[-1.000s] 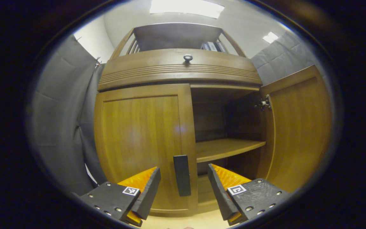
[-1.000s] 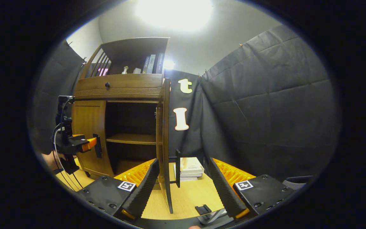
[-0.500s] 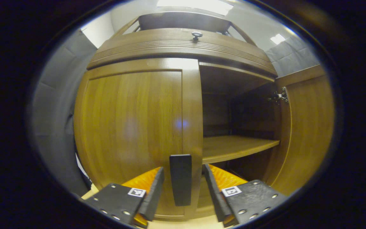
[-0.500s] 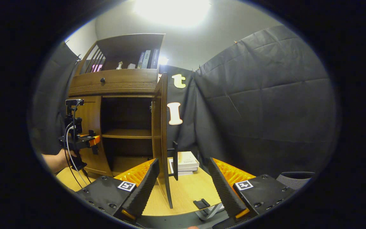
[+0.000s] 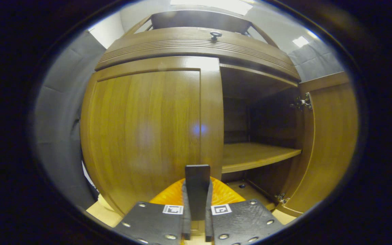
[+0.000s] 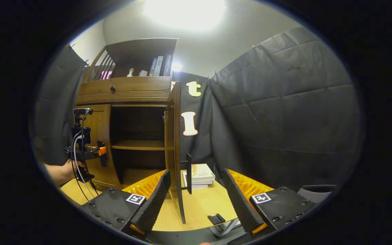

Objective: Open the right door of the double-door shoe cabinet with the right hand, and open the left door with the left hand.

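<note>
**Shoe cabinet: left door gripped, ready to swing**

Shoe cabinet [image 6: 128, 102] stands at the left of the right gripper view, its right door [image 6: 175, 149] already swung wide. In the left gripper view, the left gripper [image 5: 196, 217] pinches the left door's handle [image 5: 197, 190] at bottom centre; the left door [image 5: 148, 132] looks shut. Pull along the hinge arc, keeping the pinch square. The right gripper [image 6: 196, 200] hangs spread, just short of the right door's handle [image 6: 189, 172].

Left view close, facing cabinet [image 5: 189, 112]; right view farther, same cabinet.
</note>
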Action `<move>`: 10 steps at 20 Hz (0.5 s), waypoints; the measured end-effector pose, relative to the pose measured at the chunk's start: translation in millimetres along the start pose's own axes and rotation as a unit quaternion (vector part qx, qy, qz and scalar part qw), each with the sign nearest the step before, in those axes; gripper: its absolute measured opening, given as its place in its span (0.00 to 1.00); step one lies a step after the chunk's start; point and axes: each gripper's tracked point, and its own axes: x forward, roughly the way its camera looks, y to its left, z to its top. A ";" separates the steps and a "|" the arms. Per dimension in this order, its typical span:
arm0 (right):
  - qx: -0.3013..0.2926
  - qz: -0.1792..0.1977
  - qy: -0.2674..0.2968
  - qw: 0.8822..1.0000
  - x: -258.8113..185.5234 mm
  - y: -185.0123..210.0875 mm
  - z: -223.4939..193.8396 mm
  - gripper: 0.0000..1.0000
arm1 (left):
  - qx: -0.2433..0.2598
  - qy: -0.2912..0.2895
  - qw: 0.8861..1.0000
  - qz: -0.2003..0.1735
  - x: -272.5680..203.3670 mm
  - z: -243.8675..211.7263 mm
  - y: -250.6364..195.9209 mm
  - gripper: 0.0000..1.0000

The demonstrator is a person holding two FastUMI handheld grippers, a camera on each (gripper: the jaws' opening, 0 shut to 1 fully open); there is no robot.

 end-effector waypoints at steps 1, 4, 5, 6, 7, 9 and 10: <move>0.001 0.003 0.000 1.000 0.1 -0.5 -0.2 0.98 | 0.002 0.001 1.000 -0.002 -7.4 -0.1 0.9 0.17; 0.007 0.013 0.000 1.000 3.5 -2.3 -2.2 0.98 | -0.002 0.003 1.000 -0.013 -25.4 1.2 2.1 0.14; 0.009 0.018 0.000 1.000 5.5 -2.3 -2.0 0.98 | -0.004 0.006 1.000 -0.015 -33.8 0.7 4.1 0.14; 0.011 0.023 -0.001 1.000 7.4 -1.6 -2.2 0.98 | -0.002 0.008 1.000 -0.015 -40.3 1.3 4.7 0.17; 0.014 0.030 -0.003 0.999 8.7 0.3 -1.3 0.98 | 0.000 0.009 1.000 -0.014 -50.0 0.8 7.4 0.17; 0.016 0.044 -0.007 0.999 13.6 4.6 0.9 0.98 | 0.000 0.010 1.000 -0.007 -66.0 1.5 12.1 0.16; 0.017 0.053 -0.009 0.998 15.1 7.7 2.4 0.98 | -0.001 0.011 1.000 -0.002 -73.5 1.3 14.6 0.14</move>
